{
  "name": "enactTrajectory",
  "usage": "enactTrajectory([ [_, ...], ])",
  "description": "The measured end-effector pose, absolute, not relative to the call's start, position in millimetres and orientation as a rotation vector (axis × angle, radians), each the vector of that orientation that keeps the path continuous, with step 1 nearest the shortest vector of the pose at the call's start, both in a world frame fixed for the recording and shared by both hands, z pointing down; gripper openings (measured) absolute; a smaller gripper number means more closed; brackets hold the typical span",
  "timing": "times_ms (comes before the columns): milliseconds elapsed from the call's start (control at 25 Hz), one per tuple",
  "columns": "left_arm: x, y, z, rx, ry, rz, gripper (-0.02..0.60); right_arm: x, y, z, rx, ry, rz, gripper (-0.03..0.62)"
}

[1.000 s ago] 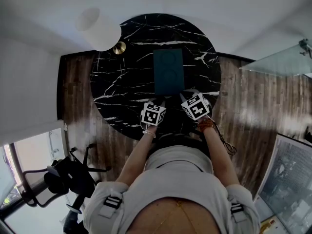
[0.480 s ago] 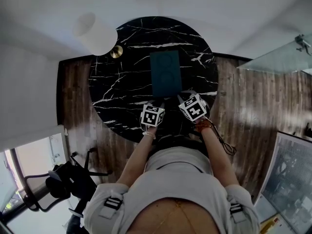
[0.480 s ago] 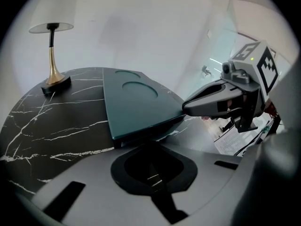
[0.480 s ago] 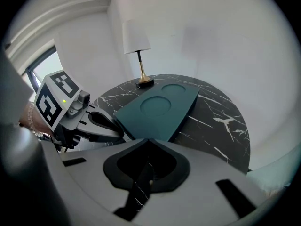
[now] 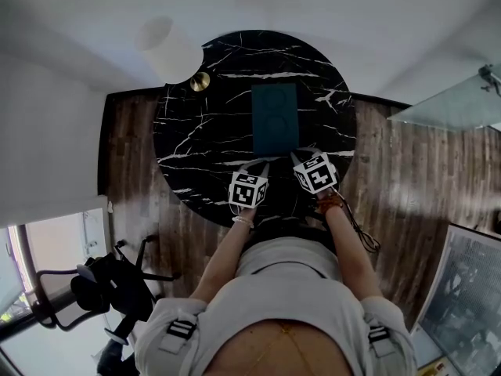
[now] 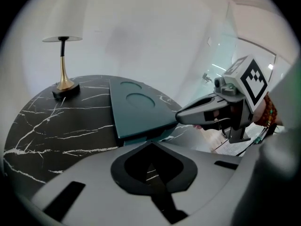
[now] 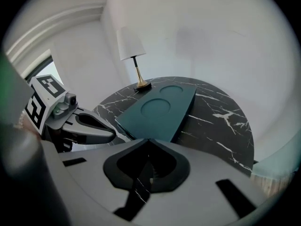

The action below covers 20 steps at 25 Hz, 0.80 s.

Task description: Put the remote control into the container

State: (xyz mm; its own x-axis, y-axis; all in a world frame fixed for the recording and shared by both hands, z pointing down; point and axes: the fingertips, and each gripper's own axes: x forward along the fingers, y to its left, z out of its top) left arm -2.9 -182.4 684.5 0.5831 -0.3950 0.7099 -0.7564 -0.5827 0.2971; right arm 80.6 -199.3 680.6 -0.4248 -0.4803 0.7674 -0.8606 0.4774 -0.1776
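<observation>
Two closed, empty tools, left gripper (image 6: 151, 144) and right gripper (image 7: 148, 141), by one teal container (image 5: 275, 120) and one lamp (image 5: 168, 49).

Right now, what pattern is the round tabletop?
Round tabletop: black, white marble veins; head view best.

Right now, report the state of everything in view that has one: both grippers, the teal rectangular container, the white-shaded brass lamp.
Left gripper: shut, nothing between its jaws.
Right gripper: shut, nothing between its jaws.
Teal rectangular container, two round recesses in its top: closed, lying flat on the round black marble table.
White-shaded brass lamp: upright near the table's far edge; lit or not, cannot tell.
</observation>
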Motion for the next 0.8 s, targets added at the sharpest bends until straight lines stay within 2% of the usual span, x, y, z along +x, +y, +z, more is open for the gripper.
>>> enactTrajectory([
  [400, -8.4, -195.4, 620.1, 2.319, -1.022, 0.641, 0.006, 71.0, -201.2, 637.5, 1.185, -2.188, 0.704, 0.012],
  [800, -3.9, -203.4, 540.7, 2.482, -1.118, 0.51, 0.006, 58.3, -203.7, 549.1, 1.3, -2.369, 0.521, 0.012],
])
